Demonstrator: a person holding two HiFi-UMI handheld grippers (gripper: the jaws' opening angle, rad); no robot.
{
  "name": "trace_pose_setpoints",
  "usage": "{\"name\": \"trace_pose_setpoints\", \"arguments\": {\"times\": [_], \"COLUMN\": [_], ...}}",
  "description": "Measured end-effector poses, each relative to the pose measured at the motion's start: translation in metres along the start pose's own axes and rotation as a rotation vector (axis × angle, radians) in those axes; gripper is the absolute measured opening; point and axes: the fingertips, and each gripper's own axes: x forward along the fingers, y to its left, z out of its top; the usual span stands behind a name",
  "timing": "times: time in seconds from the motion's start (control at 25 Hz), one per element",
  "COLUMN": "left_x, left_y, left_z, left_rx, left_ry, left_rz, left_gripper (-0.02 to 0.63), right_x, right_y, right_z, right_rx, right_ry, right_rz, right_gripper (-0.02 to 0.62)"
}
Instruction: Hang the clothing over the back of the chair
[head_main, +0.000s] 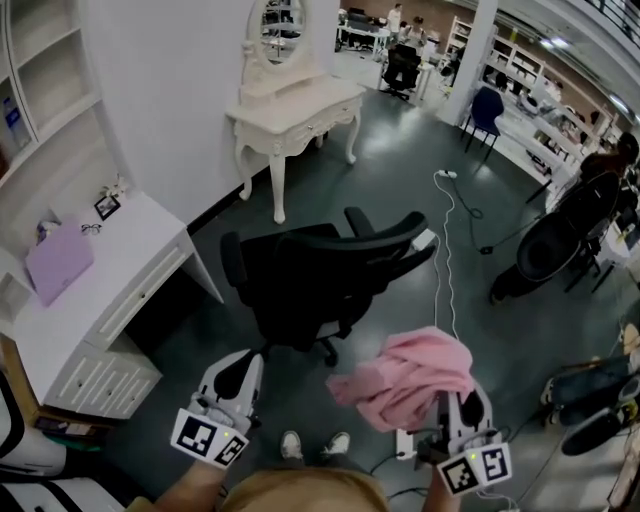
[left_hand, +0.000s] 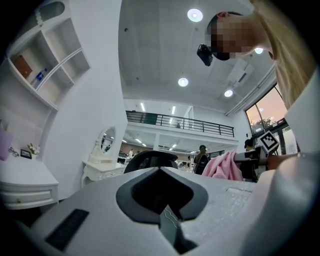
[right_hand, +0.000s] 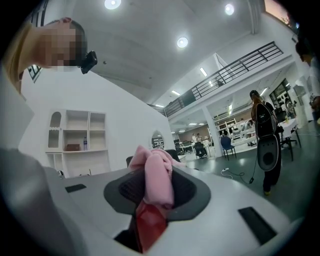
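Open floor (head_main: 400, 180) is seen around the chair (head_main: 300, 285). The left side is closed off by the counter (head_main: 140, 250).

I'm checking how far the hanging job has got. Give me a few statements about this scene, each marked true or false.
1. The pink clothing is gripped by the right gripper. True.
2. The clothing already hangs over the chair's back. False: it is bunched at the right gripper, apart from the black chair.
3. The left gripper holds a corner of the clothing. False: nothing is between its jaws.
4. A white dressing table with an oval mirror stands beyond the chair. True.
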Motion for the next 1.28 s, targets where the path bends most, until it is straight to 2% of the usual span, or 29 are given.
{"name": "trace_pose_setpoints", "arguments": {"times": [0.24, 0.52, 0.8, 1.08, 1.28], "left_x": [0.044, 0.088, 0.102, 0.096, 0.089], "left_y": [0.004, -0.011, -0.007, 0.003, 0.012], "left_z": [0.011, 0.037, 0.028, 0.039, 0.045], "left_rx": [0.030, 0.067, 0.083, 0.095, 0.097], "left_ry": [-0.033, -0.091, -0.063, -0.088, -0.102], "left_rz": [0.044, 0.085, 0.124, 0.146, 0.155], "left_gripper": [0.003, 0.003, 0.003, 0.003, 0.003], "right_x": [0.044, 0.088, 0.104, 0.125, 0.155], "right_y": [-0.031, -0.061, -0.071, -0.060, -0.030], "right_z": [0.016, 0.045, 0.056, 0.085, 0.149], "right_rx": [0.008, -0.009, 0.012, 0.117, 0.040], "right_ry": [-0.020, -0.049, -0.073, -0.089, -0.184], "right_rz": [0.053, 0.134, 0.181, 0.248, 0.354], "right_gripper": [0.106, 0.106, 0.106, 0.106, 0.107]}}
